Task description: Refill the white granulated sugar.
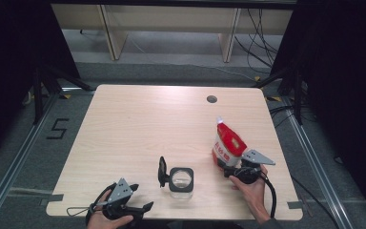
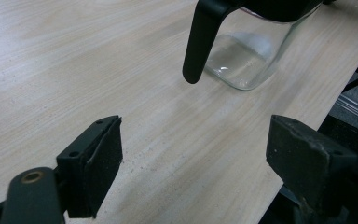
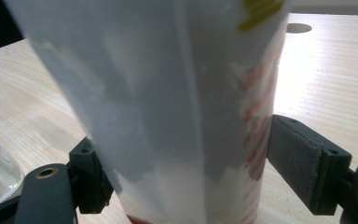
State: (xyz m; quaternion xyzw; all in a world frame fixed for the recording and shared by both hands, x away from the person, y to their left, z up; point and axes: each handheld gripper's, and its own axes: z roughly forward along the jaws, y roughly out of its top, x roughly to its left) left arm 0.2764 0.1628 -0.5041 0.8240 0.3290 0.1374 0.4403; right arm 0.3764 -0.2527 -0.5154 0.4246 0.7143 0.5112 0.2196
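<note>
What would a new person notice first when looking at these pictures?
Most striking is the red and white pouch, standing on the right side of the table between the jaws of the right claw; in the right gripper view a gap shows beside one pad, so a firm grip cannot be confirmed. Near the front edge stands a clear glass jar with a black handle, and the left claw waits open at the front left.

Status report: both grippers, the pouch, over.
Left hand-held gripper open, empty. Right hand-held gripper around red-and-white pouch, grip unclear. Glass jar with black rim between them.
</note>
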